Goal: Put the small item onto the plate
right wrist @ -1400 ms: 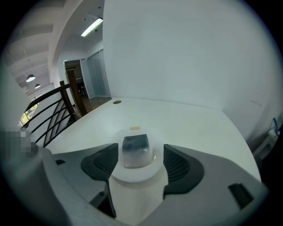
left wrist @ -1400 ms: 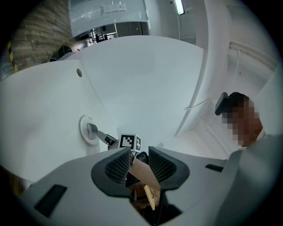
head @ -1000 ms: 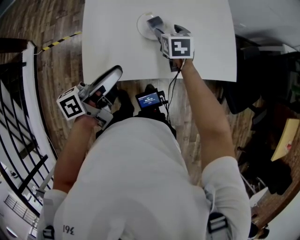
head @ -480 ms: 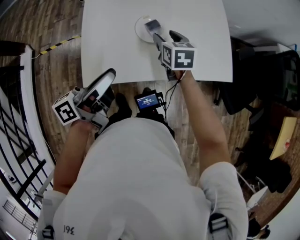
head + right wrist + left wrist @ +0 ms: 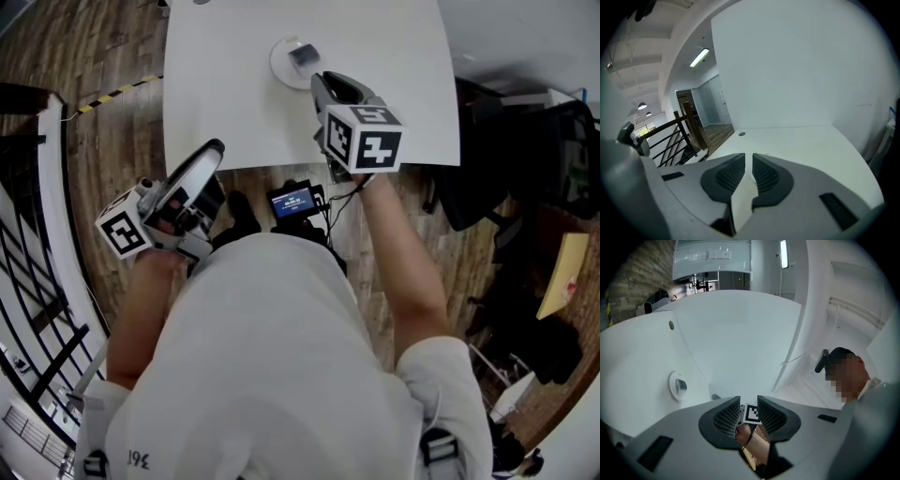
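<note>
The small grey item [image 5: 303, 58] lies on the round white plate [image 5: 284, 64] at the near left part of the white table [image 5: 403, 56]. My right gripper [image 5: 319, 82] hovers just short of the plate, apart from it. Its jaws are closing, down to a thin slit [image 5: 752, 157], and nothing is between them. My left gripper [image 5: 214, 150] is held off the table's near edge, over the floor. Its jaws [image 5: 749, 401] stand slightly apart and hold nothing. The left gripper view also shows the plate [image 5: 672, 386] with the item [image 5: 681, 385] on it.
A small device with a lit screen [image 5: 295, 200] sits below the table's near edge. A black railing [image 5: 37, 234] runs along the left and dark furniture [image 5: 487, 169] stands to the right. The table has a round hole [image 5: 742, 134].
My right gripper has drawn back from the plate towards me, leaving the item on it, and its jaws have come nearly together. The left gripper has drifted slightly left.
</note>
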`<action>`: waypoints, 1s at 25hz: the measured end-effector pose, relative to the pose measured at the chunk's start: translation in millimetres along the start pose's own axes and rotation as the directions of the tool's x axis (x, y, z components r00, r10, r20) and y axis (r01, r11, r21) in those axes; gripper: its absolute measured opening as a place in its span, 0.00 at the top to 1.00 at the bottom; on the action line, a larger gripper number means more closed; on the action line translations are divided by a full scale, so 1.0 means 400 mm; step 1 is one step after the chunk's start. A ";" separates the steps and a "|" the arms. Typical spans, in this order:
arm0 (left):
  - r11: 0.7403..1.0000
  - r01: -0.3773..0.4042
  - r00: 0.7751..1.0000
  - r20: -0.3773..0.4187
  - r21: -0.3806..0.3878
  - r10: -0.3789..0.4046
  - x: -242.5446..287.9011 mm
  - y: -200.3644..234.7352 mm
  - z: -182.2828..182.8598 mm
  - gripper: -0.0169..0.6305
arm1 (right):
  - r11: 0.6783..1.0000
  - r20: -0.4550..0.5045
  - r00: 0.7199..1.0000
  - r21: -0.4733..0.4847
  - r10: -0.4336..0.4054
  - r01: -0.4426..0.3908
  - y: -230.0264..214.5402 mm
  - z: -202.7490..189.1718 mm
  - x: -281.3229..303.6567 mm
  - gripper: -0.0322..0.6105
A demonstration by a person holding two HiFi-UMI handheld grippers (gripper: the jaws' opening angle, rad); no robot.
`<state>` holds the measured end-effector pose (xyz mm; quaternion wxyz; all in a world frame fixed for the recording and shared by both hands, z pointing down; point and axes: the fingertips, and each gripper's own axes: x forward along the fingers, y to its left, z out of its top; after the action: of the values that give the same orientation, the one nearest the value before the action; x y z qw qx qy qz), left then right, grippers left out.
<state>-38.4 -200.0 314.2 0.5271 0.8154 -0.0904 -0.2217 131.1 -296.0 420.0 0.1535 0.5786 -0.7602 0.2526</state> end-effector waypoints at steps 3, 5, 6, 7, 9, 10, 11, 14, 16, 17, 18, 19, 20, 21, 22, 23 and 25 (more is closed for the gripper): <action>1.000 0.016 1.000 -0.003 0.013 -0.016 -0.001 -0.022 0.001 0.80 | 1.000 0.012 1.000 0.010 -0.007 0.007 0.008 0.008 -0.027 0.91; 1.000 0.024 1.000 -0.003 0.020 -0.024 -0.005 -0.035 0.003 0.80 | 1.000 0.022 1.000 0.021 -0.013 0.012 0.012 0.013 -0.047 0.94; 0.999 0.028 1.000 -0.003 0.024 -0.027 -0.008 -0.040 0.004 0.80 | 1.000 0.026 1.000 0.026 -0.014 0.013 0.016 0.015 -0.056 0.95; 0.999 0.032 0.999 -0.004 0.028 -0.032 -0.013 -0.045 0.006 0.80 | 0.999 0.030 0.999 0.031 -0.012 0.011 0.022 0.018 -0.065 0.95; 0.998 0.046 0.999 -0.002 0.032 -0.046 -0.018 -0.060 0.010 0.80 | 0.999 0.040 0.999 0.040 -0.008 0.006 0.036 0.025 -0.083 0.95; 0.998 0.051 0.999 -0.002 0.034 -0.051 -0.020 -0.066 0.011 0.80 | 0.999 0.046 0.999 0.046 -0.006 0.004 0.041 0.029 -0.092 0.95; 0.998 0.050 0.999 -0.005 0.038 -0.050 -0.023 -0.070 0.010 0.80 | 0.999 0.052 0.999 0.052 -0.005 0.002 0.047 0.031 -0.102 0.95; 0.997 0.055 0.998 -0.015 0.052 -0.054 -0.034 -0.084 0.005 0.80 | 0.997 0.069 0.998 0.078 0.007 -0.013 0.068 0.040 -0.137 0.95; 0.996 0.065 0.998 -0.020 0.059 -0.063 -0.043 -0.099 0.005 0.80 | 0.993 0.089 0.996 0.112 0.026 -0.035 0.088 0.050 -0.165 0.95; 0.996 0.069 0.997 -0.021 0.064 -0.068 -0.047 -0.107 0.007 0.80 | 0.990 0.103 0.994 0.133 0.034 -0.048 0.096 0.056 -0.179 0.95; 0.995 0.073 0.997 -0.023 0.071 -0.071 -0.049 -0.114 0.010 0.80 | 0.986 0.119 0.992 0.156 0.041 -0.060 0.102 0.065 -0.195 0.95; 0.994 0.076 0.997 -0.024 0.078 -0.074 -0.050 -0.121 0.012 0.80 | 0.981 0.137 0.989 0.179 0.048 -0.072 0.107 0.075 -0.211 0.95; 0.993 0.079 0.997 -0.025 0.084 -0.077 -0.050 -0.126 0.014 0.80 | 0.976 0.156 0.986 0.200 0.054 -0.085 0.109 0.086 -0.227 0.95; 0.993 0.083 0.996 -0.026 0.088 -0.081 -0.049 -0.131 0.015 0.80 | 0.971 0.173 0.983 0.217 0.062 -0.100 0.112 0.097 -0.243 0.95; 0.992 0.088 0.996 -0.027 0.091 -0.086 -0.047 -0.135 0.015 0.80 | 0.966 0.190 0.979 0.230 0.071 -0.115 0.114 0.107 -0.258 0.95; 0.991 0.092 0.996 -0.028 0.093 -0.090 -0.045 -0.138 0.015 0.80 | 0.962 0.207 0.975 0.240 0.080 -0.130 0.115 0.118 -0.274 0.95; 0.990 0.100 0.995 -0.033 0.096 -0.097 -0.041 -0.144 0.015 0.80 | 0.953 0.244 0.965 0.257 0.093 -0.157 0.115 0.140 -0.304 0.95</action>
<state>-60.5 -174.3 264.7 0.4764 0.8466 -0.0533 -0.2313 124.8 -220.8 300.3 -0.0332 0.5699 -0.7657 0.2964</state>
